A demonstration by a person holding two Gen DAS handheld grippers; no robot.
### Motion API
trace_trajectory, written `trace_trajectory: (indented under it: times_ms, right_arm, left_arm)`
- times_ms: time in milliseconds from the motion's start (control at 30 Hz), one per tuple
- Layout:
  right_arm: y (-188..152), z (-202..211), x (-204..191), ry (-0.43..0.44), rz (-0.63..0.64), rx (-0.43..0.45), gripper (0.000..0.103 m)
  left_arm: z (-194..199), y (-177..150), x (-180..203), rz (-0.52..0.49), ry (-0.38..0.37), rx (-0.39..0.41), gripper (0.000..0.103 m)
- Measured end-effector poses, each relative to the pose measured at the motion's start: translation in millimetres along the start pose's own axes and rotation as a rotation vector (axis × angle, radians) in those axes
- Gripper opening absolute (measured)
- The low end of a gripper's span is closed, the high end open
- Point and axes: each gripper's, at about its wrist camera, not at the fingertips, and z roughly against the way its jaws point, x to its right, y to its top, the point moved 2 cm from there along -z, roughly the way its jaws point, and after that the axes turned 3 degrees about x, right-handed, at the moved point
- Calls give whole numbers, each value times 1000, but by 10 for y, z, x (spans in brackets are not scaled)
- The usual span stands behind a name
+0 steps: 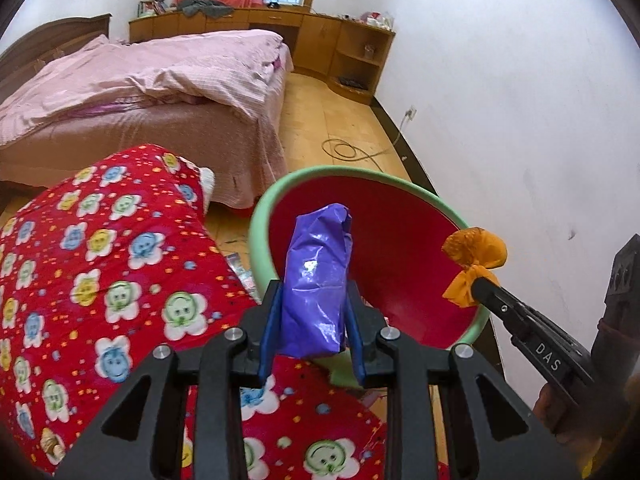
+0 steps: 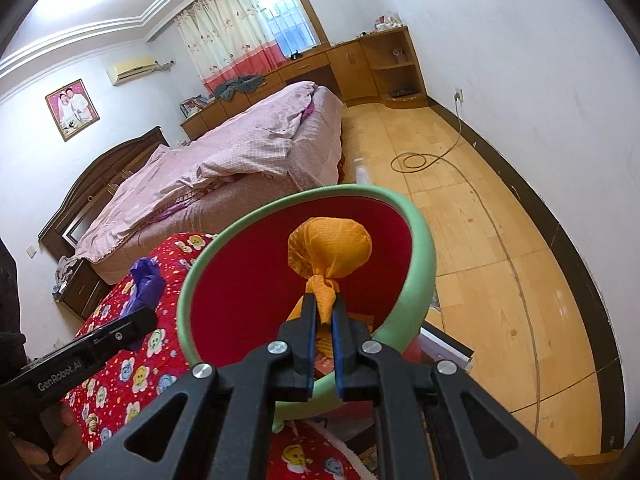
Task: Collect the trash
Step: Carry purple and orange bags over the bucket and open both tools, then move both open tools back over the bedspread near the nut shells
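Note:
My left gripper [image 1: 313,292] is shut on a crumpled purple plastic bag [image 1: 318,280] and holds it up in front of a round bin with a green rim [image 1: 260,216] and red inside. My right gripper [image 2: 324,300] is shut on the knotted end of an orange tied-up bag [image 2: 330,246], held over the bin's red inside [image 2: 240,292]. In the left wrist view the right gripper [image 1: 478,282] comes in from the right with the orange bag [image 1: 474,246] at the bin's right rim. In the right wrist view the purple bag [image 2: 146,280] shows at left.
A red quilt with cartoon faces [image 1: 100,280] lies left of and under the bin. A bed with pink covers [image 1: 140,92] stands behind. A coiled cable [image 2: 416,160] lies on the wooden floor by the white wall. Wooden cabinets [image 1: 320,36] line the far wall.

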Motion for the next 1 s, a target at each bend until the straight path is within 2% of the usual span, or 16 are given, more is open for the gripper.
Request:
trace_trajectory:
  times_ms: [133,200,233,300,400,733,1000]
  right_arm:
    - [0,-69,71,5,-5,-13,12]
    - [-6,-76,101,12,-7,-19,12]
    - [-5,-88,105,15,-6,-24,12]
    - [9,-112,97,22,0,-29,22]
    - [27,-132,81,30,13,-37,31]
    - [-7,2,-6,43,38,-39,47]
    - [-73,245,-217,78,56,-20,65]
  left_arm:
    - [-68,-6,33,2,0,-17,35]
    - [-77,-10,35,6,2,-14,44]
    - [-78,-5,29,7,2,-11,45]
    - [-69,3,26,6,3,-3,45]
    - [-28,10,5,15,10,6,45]
    - [231,-103,-191,81,53,22,45]
    - [634,-250,-410,131,106,57,45]
